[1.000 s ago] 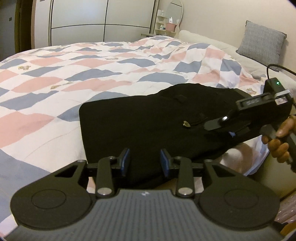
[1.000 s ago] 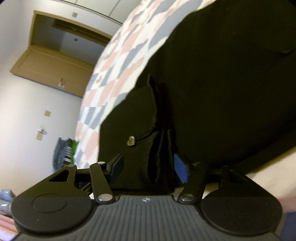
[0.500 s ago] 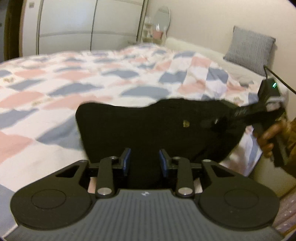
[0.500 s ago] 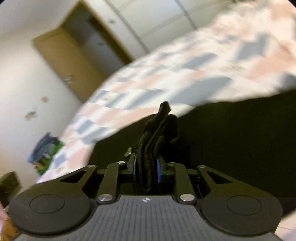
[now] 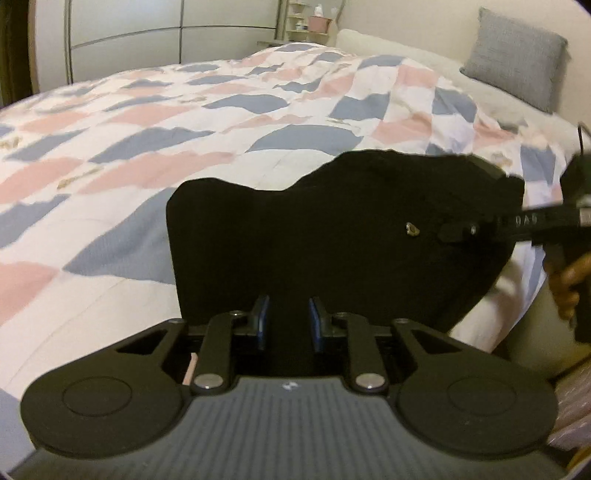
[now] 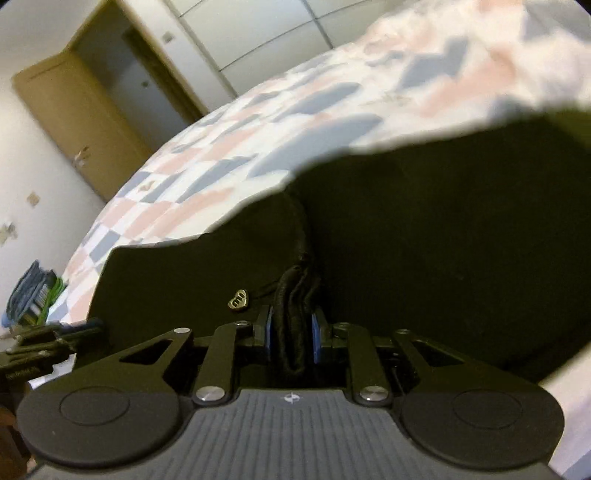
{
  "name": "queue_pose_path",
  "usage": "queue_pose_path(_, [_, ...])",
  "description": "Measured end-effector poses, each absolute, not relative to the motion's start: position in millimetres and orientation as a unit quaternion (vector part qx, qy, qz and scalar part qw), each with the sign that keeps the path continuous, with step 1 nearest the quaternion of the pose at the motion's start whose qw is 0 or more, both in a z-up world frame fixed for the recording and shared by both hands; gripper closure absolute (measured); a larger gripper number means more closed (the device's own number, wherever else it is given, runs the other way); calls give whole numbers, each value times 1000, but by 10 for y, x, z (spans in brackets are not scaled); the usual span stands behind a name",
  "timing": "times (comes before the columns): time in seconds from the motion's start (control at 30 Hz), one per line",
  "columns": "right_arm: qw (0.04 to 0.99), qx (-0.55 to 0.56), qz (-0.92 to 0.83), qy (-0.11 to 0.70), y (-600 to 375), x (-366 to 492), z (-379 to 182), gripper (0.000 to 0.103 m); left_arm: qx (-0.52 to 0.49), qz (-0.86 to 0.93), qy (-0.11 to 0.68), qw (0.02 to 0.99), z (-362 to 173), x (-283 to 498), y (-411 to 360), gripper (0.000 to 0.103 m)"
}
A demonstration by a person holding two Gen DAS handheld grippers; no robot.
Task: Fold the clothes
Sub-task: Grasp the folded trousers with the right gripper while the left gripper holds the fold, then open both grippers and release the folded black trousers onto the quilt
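The right gripper pinches a bunched fold of the black fabric garment between its fingers. The left gripper fingers sit narrowly spread around black cloth; whether they grip it I cannot tell

Cut off at the right edge of the left wrist view: right gripper body and the hand around it. Blurred in the right wrist view: bedspread pattern. Lost in blackness: black garment folds and the cloth between left gripper pads. Too small to tell: shelf items, metal badge lettering.
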State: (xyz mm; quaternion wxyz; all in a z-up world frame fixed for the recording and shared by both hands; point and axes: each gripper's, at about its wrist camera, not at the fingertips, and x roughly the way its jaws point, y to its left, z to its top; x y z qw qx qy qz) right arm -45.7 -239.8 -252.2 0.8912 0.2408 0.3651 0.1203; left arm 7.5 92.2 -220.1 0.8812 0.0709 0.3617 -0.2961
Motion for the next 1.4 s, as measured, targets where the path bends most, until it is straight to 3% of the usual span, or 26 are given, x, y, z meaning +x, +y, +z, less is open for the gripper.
queue_pose_path(0.23, [890, 245, 106, 371, -2369, -486, -2627, 84, 57, -299, 310, 901, -1964, 273, 1052, 92])
queue_pose_path(0.33, [889, 250, 106, 369, -2373, -511, -2640, 85, 47, -304, 327, 893, -2123, 552, 1121, 103])
queue_pose_path(0.5, [888, 255, 109, 368, -2388, -480, -2597, 85, 31, -309, 369, 876, -2488, 800, 1169, 100])
queue_pose_path(0.67, [898, 233, 118, 355, -2419, -530, -2490, 84, 3, -295, 302, 906, -2199, 763, 1324, 102])
queue_pose_path(0.8, [897, 230, 117, 360, -2410, -493, -2542, 84, 31, -276, 352, 894, -2498, 997, 1281, 100])
queue_pose_path(0.97, [892, 240, 113, 365, -2383, -452, -2640, 84, -14, -266, 360, 894, -2526, 1046, 1371, 100])
queue_pose_path(1.07, [893, 238, 114, 365, -2375, -392, -2571, 82, -19, -253, 344, 904, -2347, 836, 1449, 101])
queue_pose_path(1.2, [912, 226, 94, 328, -2458, -490, -2376, 68, -9, -271, 324, 906, -2124, 320, 1511, 100])
queue_pose_path(1.4, [927, 173, 124, 307, -2381, -814, -2125, 69, 8, -295, 335, 895, -2224, -371, 1428, 99])
